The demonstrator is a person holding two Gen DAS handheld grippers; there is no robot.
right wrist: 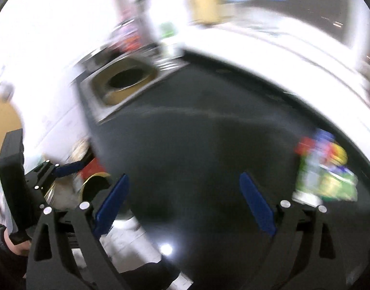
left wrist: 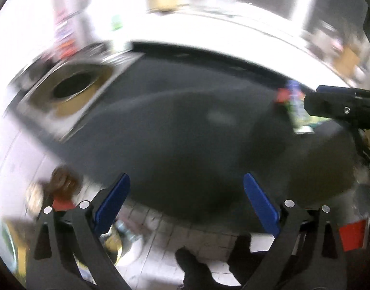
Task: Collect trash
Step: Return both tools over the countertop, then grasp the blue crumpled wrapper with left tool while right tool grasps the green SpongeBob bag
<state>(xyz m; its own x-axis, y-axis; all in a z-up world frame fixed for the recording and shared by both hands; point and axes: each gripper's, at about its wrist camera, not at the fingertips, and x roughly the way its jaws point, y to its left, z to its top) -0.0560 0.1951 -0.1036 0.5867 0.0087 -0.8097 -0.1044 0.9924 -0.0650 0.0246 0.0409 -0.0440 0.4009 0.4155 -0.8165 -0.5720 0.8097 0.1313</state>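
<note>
Plainly, both sets of jaws stand spread wide with nothing between them. The right gripper point(right wrist: 183, 201) hovers over the dark tabletop point(right wrist: 185, 145), and the only trash clearly on it, a blurred heap of colourful wrappers point(right wrist: 326, 172), lies near its right finger at about two o'clock from the jaws. From the left gripper point(left wrist: 186, 201) the same wrappers point(left wrist: 294, 101) sit well away at about one o'clock, partly behind the right gripper's body. So the right hand is the nearer. The heap's long axis cannot be told through the blur. A square-framed opening point(right wrist: 123, 82), which I judge to be the bin, lies at eleven o'clock. Both grippers point steeply down at the table.
</note>
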